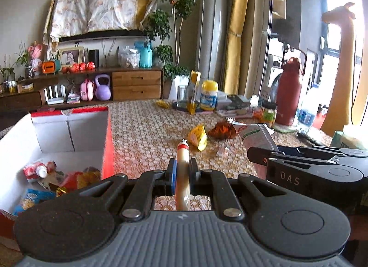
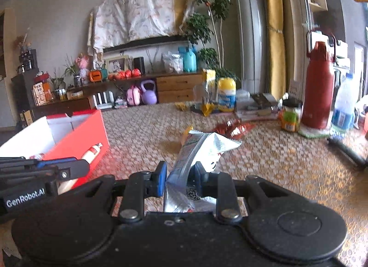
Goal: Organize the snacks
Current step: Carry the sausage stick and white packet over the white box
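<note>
My left gripper (image 1: 182,172) is shut on a pale sausage stick (image 1: 182,159) with a red tip, held above the table beside the red-and-white box (image 1: 71,129). The box holds several snack packs (image 1: 46,175). My right gripper (image 2: 179,175) is shut on a silver snack bag (image 2: 202,147), held above the table. The right gripper shows in the left wrist view (image 1: 260,155) at the right, with the bag (image 1: 255,133). The left gripper (image 2: 76,167) and sausage (image 2: 92,152) show at the left of the right wrist view, against the box (image 2: 87,136). A yellow pack (image 1: 197,137) and an orange-red wrapper (image 1: 222,130) lie on the tablecloth.
At the far side of the table stand a yellow-lidded tub (image 1: 208,95), a glass (image 1: 182,94), a small jar (image 1: 268,113), a tall red flask (image 1: 288,92) and books (image 1: 234,103). A water bottle (image 2: 345,103) stands at the right. A small wrapped sweet (image 1: 223,151) lies near the bag.
</note>
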Available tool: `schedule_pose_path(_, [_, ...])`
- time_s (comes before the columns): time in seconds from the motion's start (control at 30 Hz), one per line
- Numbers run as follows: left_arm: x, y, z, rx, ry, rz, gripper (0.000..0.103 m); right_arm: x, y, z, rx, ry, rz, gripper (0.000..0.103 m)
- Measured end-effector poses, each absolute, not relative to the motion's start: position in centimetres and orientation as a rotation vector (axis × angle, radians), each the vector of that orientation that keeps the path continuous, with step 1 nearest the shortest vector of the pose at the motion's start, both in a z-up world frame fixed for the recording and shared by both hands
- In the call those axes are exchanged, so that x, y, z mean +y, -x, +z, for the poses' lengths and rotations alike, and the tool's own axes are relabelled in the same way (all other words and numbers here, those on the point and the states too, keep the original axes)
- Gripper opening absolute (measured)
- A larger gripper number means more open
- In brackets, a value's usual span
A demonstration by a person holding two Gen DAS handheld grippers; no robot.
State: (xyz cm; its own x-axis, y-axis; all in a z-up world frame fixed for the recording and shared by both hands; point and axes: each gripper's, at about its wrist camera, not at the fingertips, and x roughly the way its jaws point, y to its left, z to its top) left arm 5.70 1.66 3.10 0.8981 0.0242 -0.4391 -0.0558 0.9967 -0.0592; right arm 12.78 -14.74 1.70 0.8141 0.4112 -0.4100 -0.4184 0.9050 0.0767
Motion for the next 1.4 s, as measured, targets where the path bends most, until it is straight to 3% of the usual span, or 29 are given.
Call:
schedule_pose_path(0.77, [10.9,-2.6,6.4,0.375,0.124,0.213,0.010,-5.1,-11.1,7.0,0.323,0.064,0.649,0.025])
schedule_pose_path(1.4, [20.2,-7.3,7.2,0.461,0.042,0.290,0.010,4.9,-14.1,7.6,0.437,0.088,0.829,0.024])
